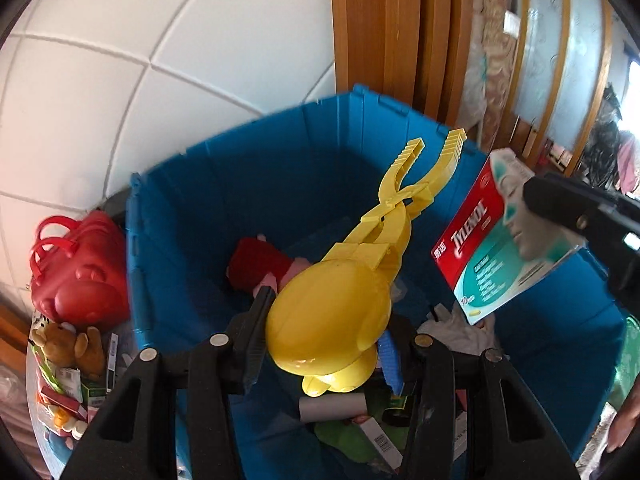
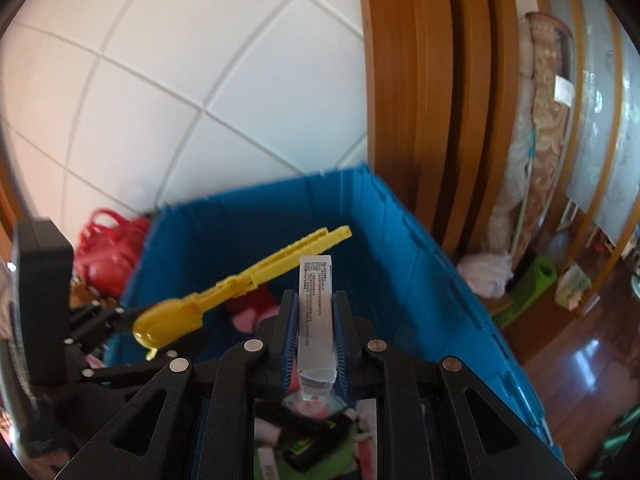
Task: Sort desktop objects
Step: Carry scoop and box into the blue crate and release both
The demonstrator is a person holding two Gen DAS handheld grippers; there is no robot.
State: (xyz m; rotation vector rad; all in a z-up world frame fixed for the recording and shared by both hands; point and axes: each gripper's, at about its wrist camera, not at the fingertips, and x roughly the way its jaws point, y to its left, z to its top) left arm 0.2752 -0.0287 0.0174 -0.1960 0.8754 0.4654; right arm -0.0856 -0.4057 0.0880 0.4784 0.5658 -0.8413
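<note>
Below both grippers gapes the blue bin [image 1: 192,208]: left gripper [image 1: 320,332] clamps the yellow scoop-tongs [image 1: 332,312], handles pointing away, while right gripper [image 2: 316,340] pinches the medicine box [image 2: 316,300], seemingly edge-on.

Glossy yellow plastic snowball clamp [image 1: 332,316]

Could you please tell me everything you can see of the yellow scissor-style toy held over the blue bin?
The yellow toy looks like glossy hard plastic: a rounded, duck-shaped clamshell head with two long ribbed handles crossing at a pivot and splaying apart at their far ends. The left tongs grip the head on both sides. It hangs tilted above the blue bin, handles pointing away, apart from the medicine box.
</note>
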